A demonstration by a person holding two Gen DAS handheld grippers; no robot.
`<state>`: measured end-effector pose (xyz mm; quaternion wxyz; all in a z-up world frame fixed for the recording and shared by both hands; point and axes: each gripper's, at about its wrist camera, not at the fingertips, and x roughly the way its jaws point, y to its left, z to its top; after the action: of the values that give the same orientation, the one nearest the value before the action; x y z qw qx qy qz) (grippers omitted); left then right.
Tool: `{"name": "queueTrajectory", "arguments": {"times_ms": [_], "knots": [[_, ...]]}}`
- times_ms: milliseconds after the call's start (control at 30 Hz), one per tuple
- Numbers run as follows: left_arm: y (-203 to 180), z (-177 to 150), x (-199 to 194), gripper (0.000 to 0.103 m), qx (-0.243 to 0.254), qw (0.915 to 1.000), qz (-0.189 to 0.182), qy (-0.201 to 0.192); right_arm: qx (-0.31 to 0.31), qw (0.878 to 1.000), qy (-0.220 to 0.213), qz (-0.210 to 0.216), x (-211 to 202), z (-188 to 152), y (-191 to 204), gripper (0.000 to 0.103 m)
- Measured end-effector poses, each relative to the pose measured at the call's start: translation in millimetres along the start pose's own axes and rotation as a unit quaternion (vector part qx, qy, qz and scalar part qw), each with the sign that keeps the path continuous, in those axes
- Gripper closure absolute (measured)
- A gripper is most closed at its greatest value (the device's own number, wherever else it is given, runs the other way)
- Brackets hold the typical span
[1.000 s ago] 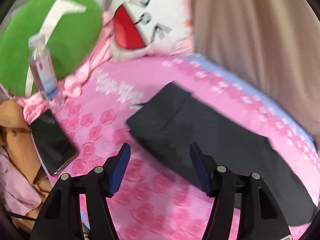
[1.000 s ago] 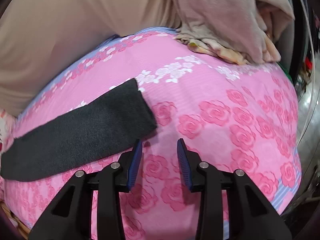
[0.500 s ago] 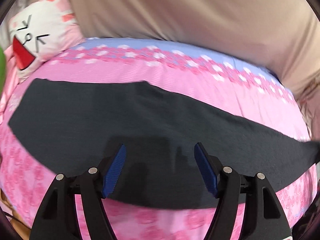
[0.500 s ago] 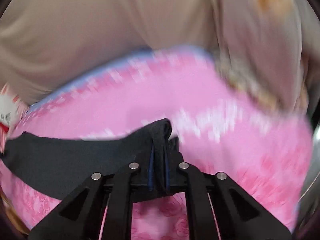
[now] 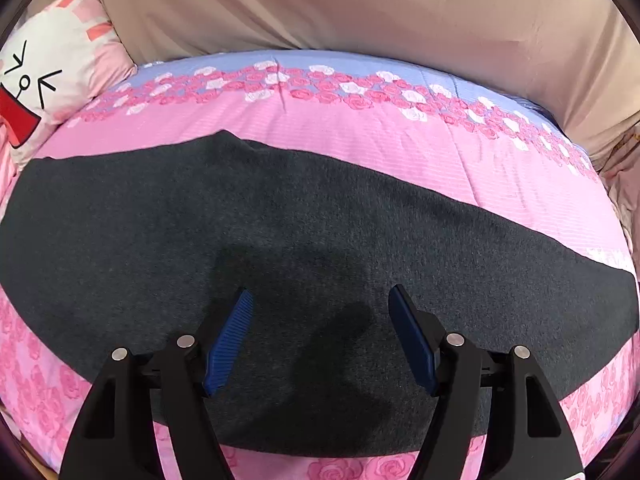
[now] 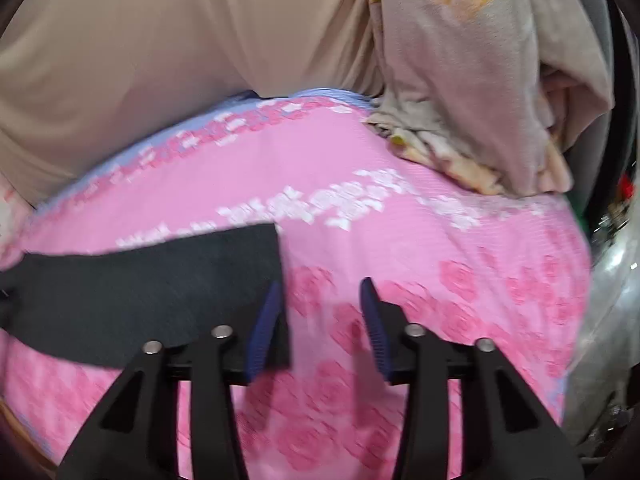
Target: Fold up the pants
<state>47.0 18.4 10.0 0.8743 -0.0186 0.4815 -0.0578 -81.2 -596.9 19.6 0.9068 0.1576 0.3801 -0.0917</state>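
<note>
Dark grey pants [image 5: 320, 248] flat on pink rose bedspread [image 5: 360, 128], long axis left-right. Left tool [image 5: 320, 304] spread, empty, over mid-length. Right tool [image 6: 320, 296] just reopened, empty, beside right hem; nearer that end.

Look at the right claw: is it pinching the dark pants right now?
No, the right gripper is open, its jaws having just opened, and only pink bedsheet shows between them, the dark pants lying beside.
</note>
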Motion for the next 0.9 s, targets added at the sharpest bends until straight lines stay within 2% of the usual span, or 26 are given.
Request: {"name": "queueTrajectory", "arguments": {"times_ms": [67, 133, 167, 200, 233, 333, 367, 400, 433, 467, 500, 667, 767, 800, 833, 867, 900], "knots": [[-2.3, -1.8, 1.8, 0.035, -0.002, 1.0, -0.004, 0.002, 0.01, 0.999, 0.035, 0.013, 28.4, 8.7, 3.3, 0.019], [-5.3, -4.1, 2.5, 0.035, -0.001, 1.0, -0.004, 0.003, -0.002, 0.998, 0.056, 0.005, 55.5, 16.2, 14.0, 0.02], [-6.1, -5.1, 1.6, 0.035, 0.001, 1.0, -0.001, 0.001, -0.02, 0.998, 0.055, 0.006, 58.2, 18.4, 22.9, 0.035], [-6.0, -5.3, 0.3, 0.035, 0.002, 1.0, 0.001, -0.001, -0.032, 0.997, 0.066, 0.032, 62.3, 21.1, 31.9, 0.092], [-5.6, -5.1, -0.9, 0.035, 0.003, 1.0, 0.002, -0.004, -0.043, 0.997, 0.053, 0.024, 56.1, 24.8, 44.0, 0.094], [-1.1, -2.6, -5.9, 0.035, 0.002, 0.9999, 0.002, -0.016, -0.118, 0.991, -0.057, -0.033, 10.4, 34.8, 75.9, 0.096], [0.4, -1.4, -6.1, 0.034, 0.002, 0.9998, 0.003, -0.021, -0.121, 0.989, -0.072, -0.053, 8.5, 37.7, 73.9, 0.096], [2.0, 0.5, -4.5, 0.034, 0.001, 0.9997, 0.007, -0.023, -0.109, 0.991, -0.054, -0.062, 19.5, 41.1, 65.1, 0.095], [2.8, 1.9, -2.0, 0.034, -0.001, 0.9997, 0.008, -0.022, -0.089, 0.994, -0.01, -0.059, 39.9, 40.3, 53.8, 0.091], [3.8, 3.3, 1.9, 0.034, -0.004, 0.9998, 0.005, -0.018, -0.068, 0.994, 0.046, -0.071, 62.1, 34.4, 42.2, 0.092], [4.0, 3.7, 3.7, 0.034, -0.007, 0.9999, 0.004, -0.014, -0.055, 0.992, 0.064, -0.095, 69.3, 28.2, 35.6, 0.091], [-8.4, 5.2, -10.8, 0.034, 0.006, 0.999, -0.034, -0.028, 0.037, 0.999, 0.011, -0.004, 5.0, 2.7, 0.9, 0.053], [-32.0, 5.4, -22.8, 0.034, 0.034, 0.9972, -0.052, -0.042, 0.056, 0.998, 0.035, 0.02, 0.1, -18.8, -8.4, 0.051], [-50.4, 5.7, -27.4, 0.034, 0.054, 0.9952, -0.068, -0.045, 0.049, 0.998, 0.043, 0.014, 3.1, -23.6, -6.1, 0.054], [-66.0, 6.0, -30.1, 0.034, 0.068, 0.9934, -0.08, -0.045, 0.031, 0.998, 0.05, -0.005, 6.3, -30.0, -1.9, 0.061], [-86.1, 5.6, -33.3, 0.034, 0.086, 0.9908, -0.094, -0.046, 0.018, 0.999, 0.046, -0.012, 5.2, -27.6, 1.9, 0.075], [-104.2, 5.0, -36.2, 0.032, 0.103, 0.988, -0.105, -0.047, 0.018, 0.999, 0.048, 0.004, 3.4, -26.9, 3.5, 0.103]]}}
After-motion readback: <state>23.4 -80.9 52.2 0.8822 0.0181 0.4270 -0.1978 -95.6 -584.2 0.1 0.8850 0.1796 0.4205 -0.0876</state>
